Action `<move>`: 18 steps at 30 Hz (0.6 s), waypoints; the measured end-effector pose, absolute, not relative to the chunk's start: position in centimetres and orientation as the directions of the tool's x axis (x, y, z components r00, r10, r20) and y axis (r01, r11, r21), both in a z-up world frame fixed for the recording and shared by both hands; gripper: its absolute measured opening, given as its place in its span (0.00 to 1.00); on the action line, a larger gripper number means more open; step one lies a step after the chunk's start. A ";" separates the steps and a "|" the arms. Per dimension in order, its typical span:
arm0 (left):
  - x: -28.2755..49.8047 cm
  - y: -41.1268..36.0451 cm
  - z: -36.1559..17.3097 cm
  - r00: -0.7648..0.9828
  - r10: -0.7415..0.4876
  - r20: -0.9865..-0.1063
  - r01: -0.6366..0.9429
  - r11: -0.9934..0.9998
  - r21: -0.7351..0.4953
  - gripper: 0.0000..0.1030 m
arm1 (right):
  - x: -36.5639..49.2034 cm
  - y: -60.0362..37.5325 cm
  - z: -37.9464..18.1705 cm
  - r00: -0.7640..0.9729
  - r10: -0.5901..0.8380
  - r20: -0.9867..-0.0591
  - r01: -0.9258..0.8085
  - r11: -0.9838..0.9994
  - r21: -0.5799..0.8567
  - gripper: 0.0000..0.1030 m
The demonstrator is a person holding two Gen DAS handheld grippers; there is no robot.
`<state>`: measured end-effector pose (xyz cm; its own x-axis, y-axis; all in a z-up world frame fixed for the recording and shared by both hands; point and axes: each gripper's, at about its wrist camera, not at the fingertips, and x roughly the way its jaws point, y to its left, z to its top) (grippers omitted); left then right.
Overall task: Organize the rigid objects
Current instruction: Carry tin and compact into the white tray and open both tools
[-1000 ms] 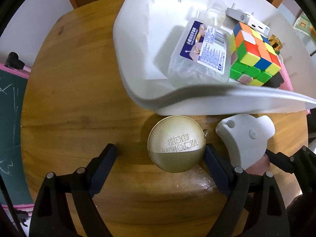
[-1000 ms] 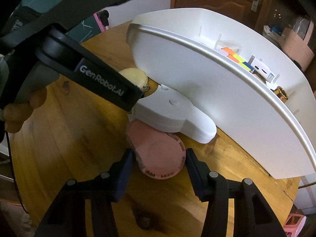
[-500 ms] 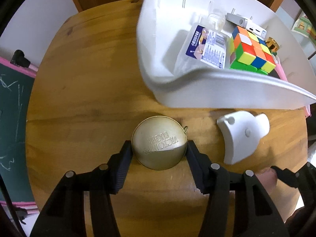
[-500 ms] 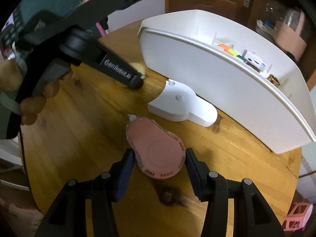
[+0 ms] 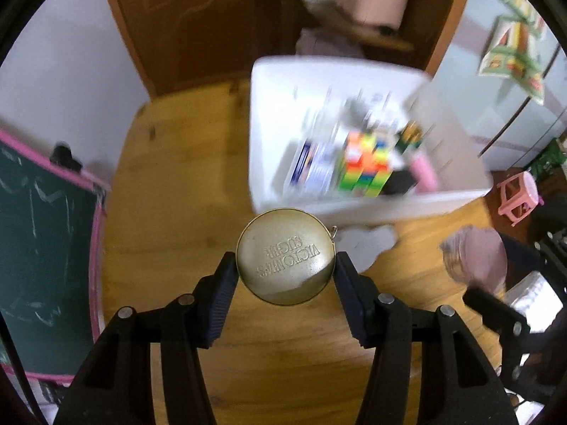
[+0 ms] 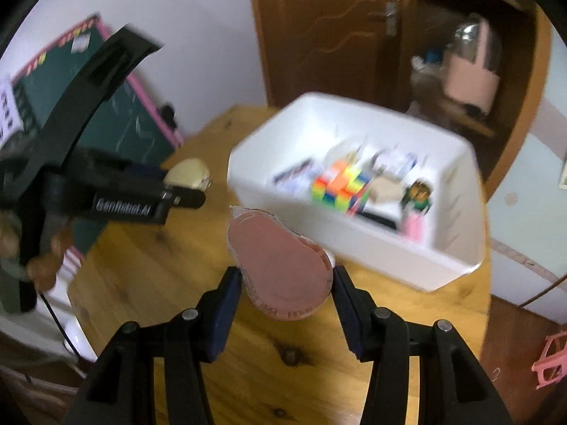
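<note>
1. Gold tin point(image 5: 286, 255): round, embossed lid, clamped across its width by left gripper point(image 5: 285, 276), raised above wooden table point(image 5: 170, 219), just short of white bin point(image 5: 457, 196).
2. Pink tape dispenser point(image 6: 281, 265): pinched at its wide end by right gripper point(image 6: 287, 288), also off the table, near bin's front wall.
3. Risk, tin: smooth curved rim, small pad contact. A quick swing could let it rotate or slip out.
4. Risk, collision: both grippers head for the same bin. Stagger entry, else the tools may knock together.
5. Risk, bin contents: cube point(image 6: 338, 186) and bottle point(image 5: 312, 168) fill the mid section. Dropping from height could scatter them. Aim for the bare left portion.
6. White holder point(image 5: 365, 244) sits on the table below. Keep clear.
</note>
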<state>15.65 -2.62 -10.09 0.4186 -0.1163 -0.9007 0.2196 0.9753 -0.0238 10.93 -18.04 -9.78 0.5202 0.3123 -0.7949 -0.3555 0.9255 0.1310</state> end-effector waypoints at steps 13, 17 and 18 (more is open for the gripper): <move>22.1 -6.7 -1.8 0.547 -0.107 -0.830 0.311 0.947 0.083 0.57 | 18.7 -24.7 -0.6 0.704 0.172 -0.689 -0.189 0.981 0.051 0.51; 25.2 -7.1 -2.8 0.521 -0.089 -0.849 0.298 0.951 0.084 0.57 | 22.2 -25.8 -2.9 0.661 0.123 -0.740 -0.119 0.991 0.058 0.51; 26.1 -7.4 -3.4 0.512 -0.083 -0.855 0.296 0.951 0.086 0.57 | 22.8 -25.9 -3.7 0.648 0.115 -0.753 -0.105 0.993 0.062 0.51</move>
